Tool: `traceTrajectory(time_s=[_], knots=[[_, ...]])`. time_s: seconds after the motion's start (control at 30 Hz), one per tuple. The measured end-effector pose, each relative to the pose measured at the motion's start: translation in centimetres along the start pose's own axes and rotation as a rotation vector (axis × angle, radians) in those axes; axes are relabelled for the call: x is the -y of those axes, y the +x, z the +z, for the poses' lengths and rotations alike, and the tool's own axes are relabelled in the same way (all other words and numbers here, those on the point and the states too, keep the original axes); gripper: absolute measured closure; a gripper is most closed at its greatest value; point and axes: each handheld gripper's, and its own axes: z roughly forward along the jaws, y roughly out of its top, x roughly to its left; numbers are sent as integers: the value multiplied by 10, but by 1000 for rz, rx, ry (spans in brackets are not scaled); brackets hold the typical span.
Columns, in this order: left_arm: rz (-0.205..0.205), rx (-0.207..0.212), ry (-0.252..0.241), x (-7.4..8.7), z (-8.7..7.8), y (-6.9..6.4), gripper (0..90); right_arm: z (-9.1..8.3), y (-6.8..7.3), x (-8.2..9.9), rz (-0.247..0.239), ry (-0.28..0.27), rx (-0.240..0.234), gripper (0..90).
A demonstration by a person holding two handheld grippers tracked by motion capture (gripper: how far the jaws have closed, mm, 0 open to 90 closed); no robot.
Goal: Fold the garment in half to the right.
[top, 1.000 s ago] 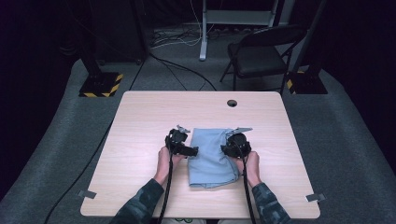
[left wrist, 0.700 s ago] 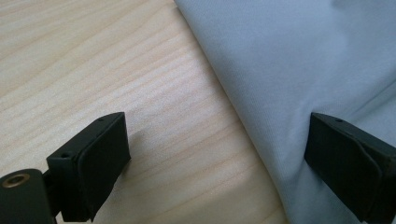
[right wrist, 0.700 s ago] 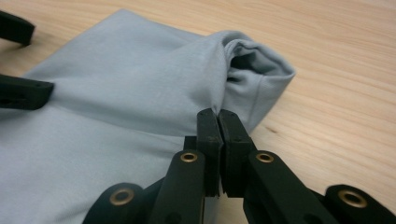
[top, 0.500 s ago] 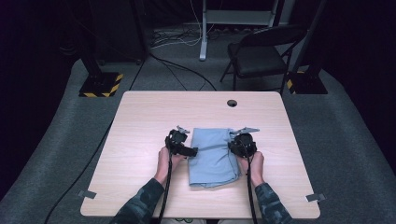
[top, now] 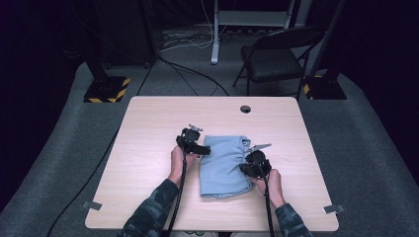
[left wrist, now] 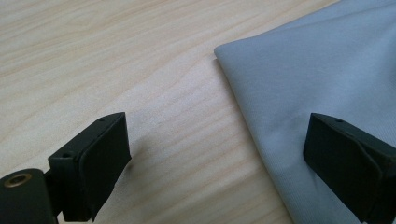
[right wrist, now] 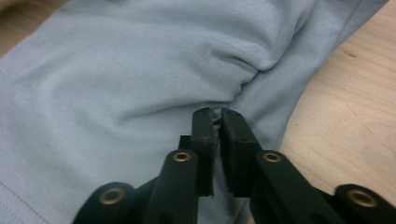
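light-blue cloth (top: 222,165) is lying folded on the wooden table (top: 148,128), its right edge being pinched by the closed right gripper (right wrist: 215,116), which has been drawn nearer the person. left gripper (left wrist: 215,154) is being held wide apart at the cloth's left edge.

The wooden table (top: 148,148) is bare and open on the left, far and right sides of the folded blue cloth (top: 222,165), which alone lies in the way at the middle, with the left gripper (top: 203,149) and right gripper (top: 243,168) at its two edges.
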Motion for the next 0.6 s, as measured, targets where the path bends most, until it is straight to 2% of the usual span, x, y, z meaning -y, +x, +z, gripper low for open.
traceTrajectory(time_s=[0.23, 0.33, 0.37, 0.43, 0.47, 0.5, 0.57, 0.6], knots=[[2, -14, -10, 1, 0, 0, 65, -14, 8, 10, -68, -4, 83, 880], [-3, -1, -20, -1, -1, 1, 75, -16, 6, 7, -69, -10, 82, 758], [-5, 7, -24, -2, -1, 1, 77, -17, 3, 3, -48, -33, 72, 692], [-12, 6, -31, -5, -1, 2, 72, -18, -5, -7, 0, -94, 84, 648], [-13, 6, -32, -7, 0, 2, 70, -17, -10, -14, 32, -126, 87, 578], [-11, 0, -28, -8, 2, 2, 69, -14, -14, -21, 64, -151, 93, 557], [-14, -2, -18, -8, 6, 1, 69, -3, -21, -33, 107, -180, 89, 498], [-14, -2, -15, -8, 8, 1, 68, 4, -23, -37, 119, -172, 98, 514]])
